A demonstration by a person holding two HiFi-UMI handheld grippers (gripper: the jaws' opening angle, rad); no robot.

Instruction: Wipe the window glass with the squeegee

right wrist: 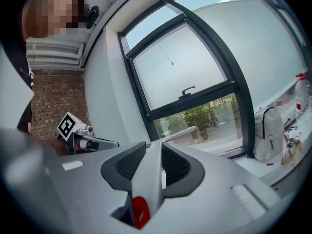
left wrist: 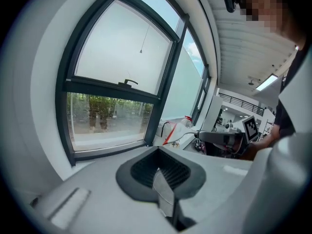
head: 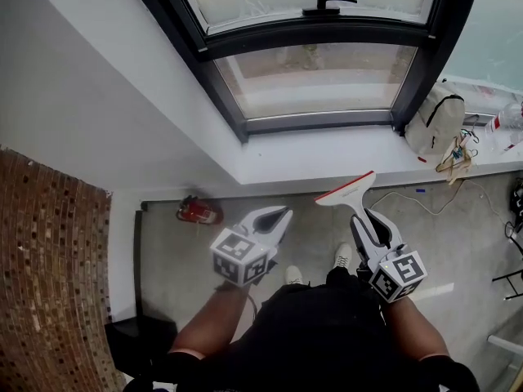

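Note:
The white squeegee (head: 353,200) with a red-edged blade points up toward the sill, below the dark-framed window glass (head: 319,76). My right gripper (head: 373,227) is shut on its handle; in the right gripper view the white handle with a red button (right wrist: 141,211) runs between the jaws, and the blade (right wrist: 178,133) sits in front of the lower pane (right wrist: 207,116). My left gripper (head: 278,216) hangs level with it on the left, shut with nothing in it, its pads meeting (left wrist: 163,172). Both grippers are short of the glass.
A white sill (head: 327,158) runs under the window, with a grey backpack (head: 435,121), a hanger (head: 458,155) and a bottle (head: 507,121) at its right end. A window handle (head: 327,6) sits on the upper sash. On the floor lies a red extinguisher (head: 198,211). A brick wall (head: 49,268) stands on the left.

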